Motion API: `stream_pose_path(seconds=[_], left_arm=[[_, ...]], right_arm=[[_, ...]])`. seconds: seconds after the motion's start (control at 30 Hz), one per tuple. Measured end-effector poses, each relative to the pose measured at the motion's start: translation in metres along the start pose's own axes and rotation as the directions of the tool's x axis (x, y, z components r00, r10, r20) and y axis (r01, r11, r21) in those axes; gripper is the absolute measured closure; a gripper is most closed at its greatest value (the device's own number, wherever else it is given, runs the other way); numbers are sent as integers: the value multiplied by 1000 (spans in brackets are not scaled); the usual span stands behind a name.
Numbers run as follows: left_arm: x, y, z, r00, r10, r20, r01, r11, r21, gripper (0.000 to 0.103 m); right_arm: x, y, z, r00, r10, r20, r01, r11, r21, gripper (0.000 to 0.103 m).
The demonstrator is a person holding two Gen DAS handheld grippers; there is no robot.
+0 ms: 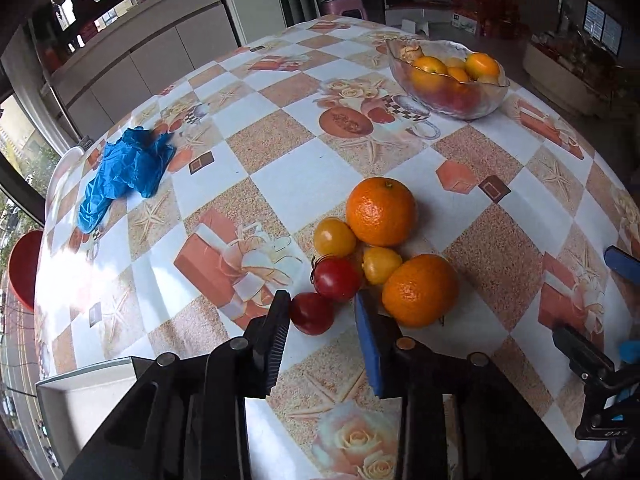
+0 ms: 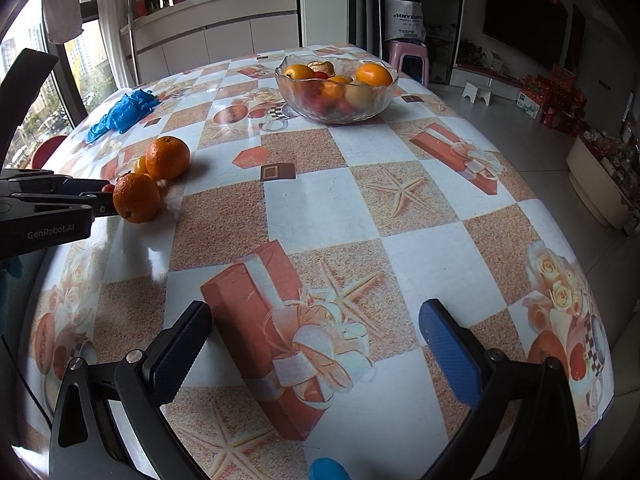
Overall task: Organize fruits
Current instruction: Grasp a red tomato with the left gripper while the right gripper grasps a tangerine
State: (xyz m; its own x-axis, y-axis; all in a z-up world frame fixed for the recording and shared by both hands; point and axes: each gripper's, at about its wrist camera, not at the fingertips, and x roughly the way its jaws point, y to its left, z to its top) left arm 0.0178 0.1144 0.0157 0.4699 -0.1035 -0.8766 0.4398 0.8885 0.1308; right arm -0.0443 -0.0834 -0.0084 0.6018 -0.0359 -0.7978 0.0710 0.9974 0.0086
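A cluster of fruit lies on the checked tablecloth: two oranges (image 1: 380, 210) (image 1: 420, 290), two yellow tomatoes (image 1: 334, 236) (image 1: 380, 264) and two red tomatoes (image 1: 336, 278) (image 1: 312, 314). My left gripper (image 1: 321, 300) is lowered over the nearer red tomato. Its black finger (image 1: 280, 320) touches the tomato's left side, while a strip of cloth shows between the fruit and the blue pad (image 1: 368, 344). My right gripper (image 2: 316, 340) hovers wide open over bare cloth with nothing between its fingers. The glass bowl (image 2: 372, 108) at the far side holds several fruits.
A crumpled blue plastic glove (image 1: 124, 168) lies at the table's far left. A white box (image 1: 80, 400) sits by the near left edge, with a red stool (image 1: 24, 268) beyond the table. A pink stool (image 2: 408, 56) stands behind the bowl.
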Motion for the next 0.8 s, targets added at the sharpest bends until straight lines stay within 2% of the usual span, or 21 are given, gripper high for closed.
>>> stream_pose_path(seconds=[0.03,0.07,0.33,0.7,0.8], left_arm=[[0,-1,0,1000,-9,4,9,1000,2,78],[-1,-2,-2,1000,-21,8,21,1000,-1,81],[-15,-1,-27,999,-33,33,36,996,-82,81],[-47,-6,-91,998,-19,54,31,973,-229,81],[-53,-8,-104,998,-3,63,19,966,-256,81]], right_arm=[[0,0,0,1000,0,0,0,1000,0,0],[0,0,0,1000,0,0,0,1000,0,0],[0,0,0,1000,0,0,0,1000,0,0],[0,1,0,1000,-2,-5,1,1000,-5,0],[2,6,4,999,42,-34,-44,998,-54,0]])
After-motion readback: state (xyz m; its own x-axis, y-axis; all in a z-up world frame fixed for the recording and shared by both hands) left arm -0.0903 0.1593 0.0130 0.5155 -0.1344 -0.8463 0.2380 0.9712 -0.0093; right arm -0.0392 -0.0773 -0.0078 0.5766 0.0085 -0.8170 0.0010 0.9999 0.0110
